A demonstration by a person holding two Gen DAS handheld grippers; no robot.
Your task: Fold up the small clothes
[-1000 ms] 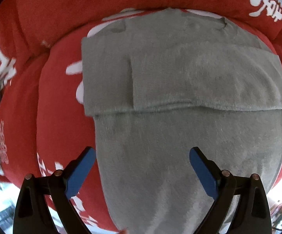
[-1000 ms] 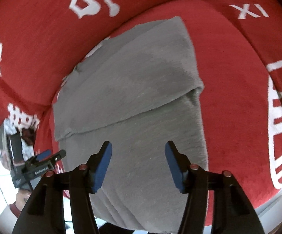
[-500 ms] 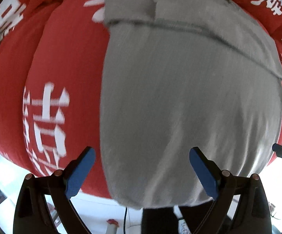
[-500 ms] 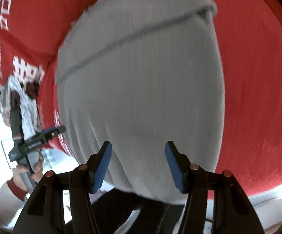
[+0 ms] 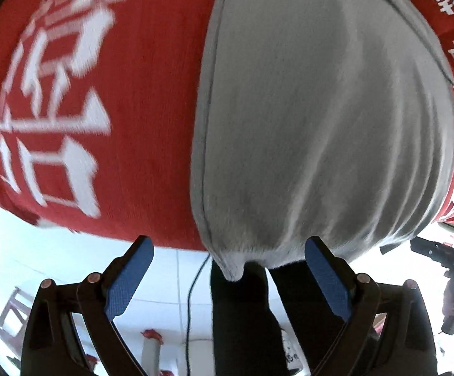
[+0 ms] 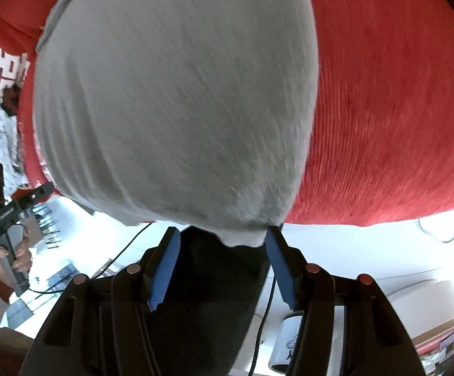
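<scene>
Grey garment point(image 5: 321, 119) draped over near edge of red cloth point(image 5: 117, 125), hem corners hanging. Left claw point(image 5: 227, 277) and right claw point(image 6: 222, 261) spread, empty. Pinch both corners evenly, lift together.

Left black two-finger gripper with blue pads point(image 5: 228, 277): jaws spread wide. Right black two-finger gripper with blue pads point(image 6: 222, 269): jaws parted, narrower gap.

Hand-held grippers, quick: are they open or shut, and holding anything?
Left hand-held gripper: open, holding nothing; grey garment hem hangs between its fingers.
Right hand-held gripper: open, holding nothing.
</scene>
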